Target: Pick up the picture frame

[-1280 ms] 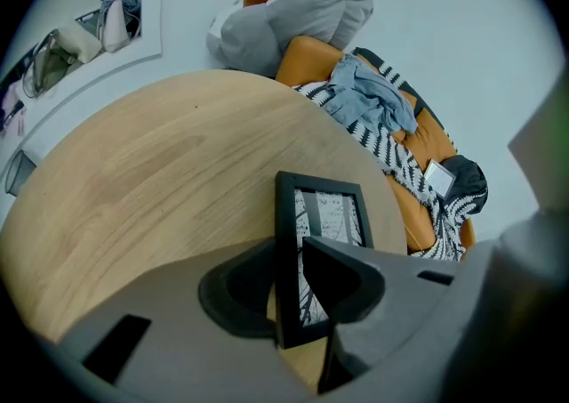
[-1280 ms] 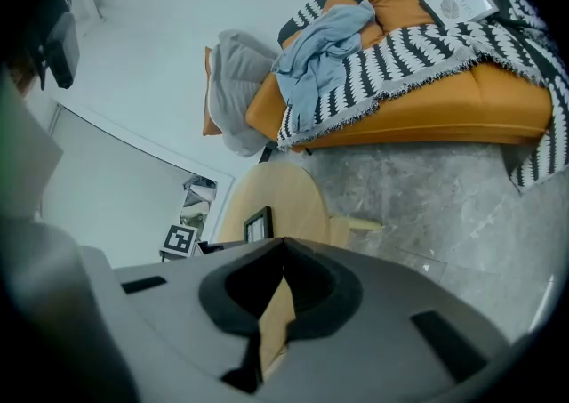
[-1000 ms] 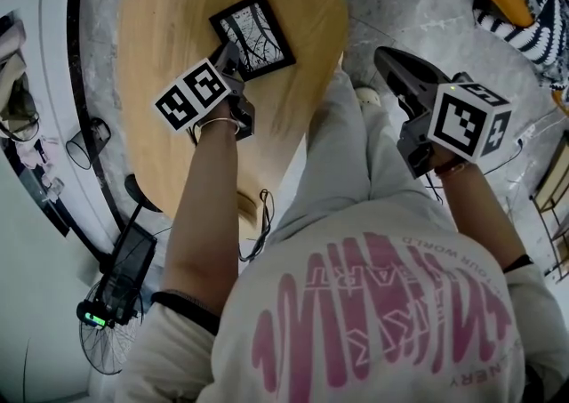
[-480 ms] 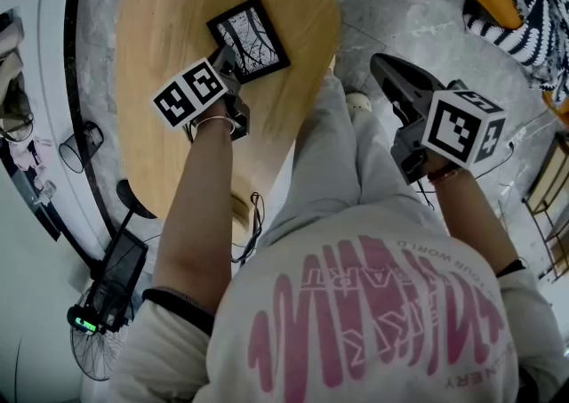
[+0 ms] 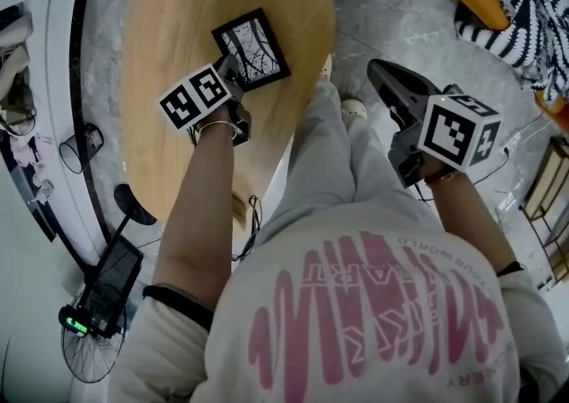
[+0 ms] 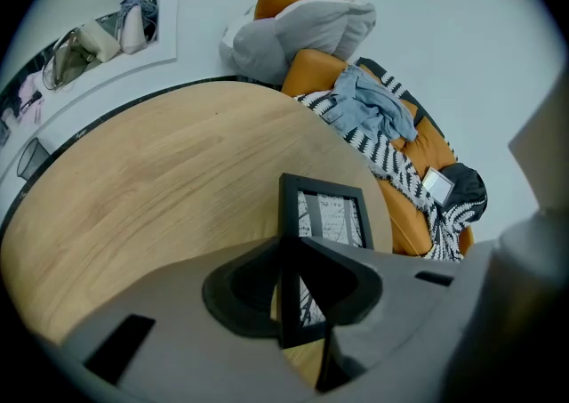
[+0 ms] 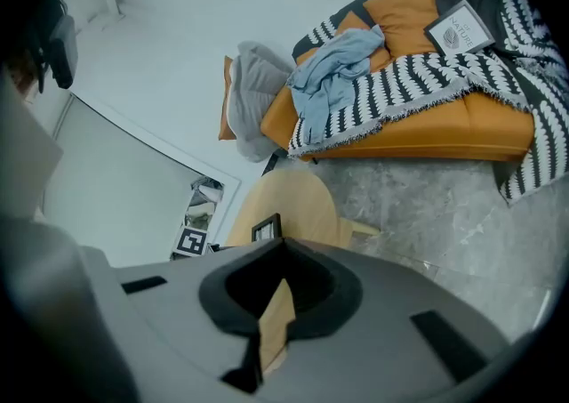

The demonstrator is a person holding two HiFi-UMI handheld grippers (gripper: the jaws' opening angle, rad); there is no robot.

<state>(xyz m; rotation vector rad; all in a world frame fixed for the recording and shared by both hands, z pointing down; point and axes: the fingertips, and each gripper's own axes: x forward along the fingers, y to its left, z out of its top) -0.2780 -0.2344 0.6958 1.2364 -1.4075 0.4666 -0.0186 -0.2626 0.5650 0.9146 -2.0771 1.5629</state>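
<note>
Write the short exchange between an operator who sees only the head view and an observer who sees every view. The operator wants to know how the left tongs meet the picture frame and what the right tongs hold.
Operator: I see the left tongs at the picture frame. Are they gripping it?
Observer: Yes. The left gripper view shows them shut on the frame's black side edge.
Operator: Do the right tongs hold anything?
Observer: No. The right gripper view shows them shut, with nothing between them. Only the wooden table appears beyond.
</note>
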